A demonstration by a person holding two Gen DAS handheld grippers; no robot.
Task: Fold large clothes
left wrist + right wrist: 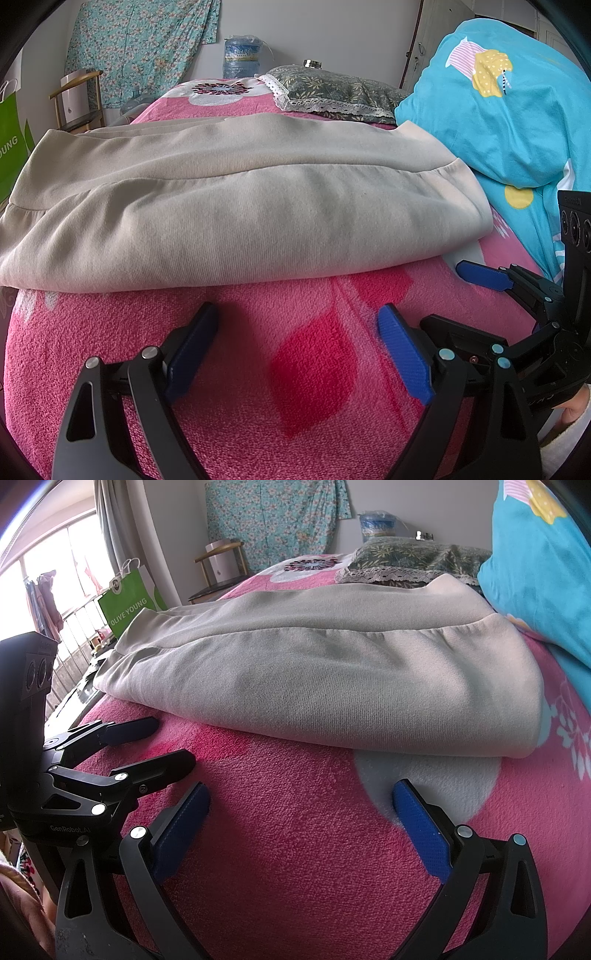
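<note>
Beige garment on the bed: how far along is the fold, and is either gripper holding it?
Done: the beige garment lies folded over itself on the pink blanket, layers stacked with the near edge rounded. In hand: nothing; the left gripper and right gripper are open, short of the cloth. Left: possibly another fold; I can't tell.

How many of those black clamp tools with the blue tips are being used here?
2. The left gripper hovers over the pink blanket, near the folded beige garment, jaws open and empty. The right gripper sits beside it, also open and empty. Each shows in the other's view.
</note>
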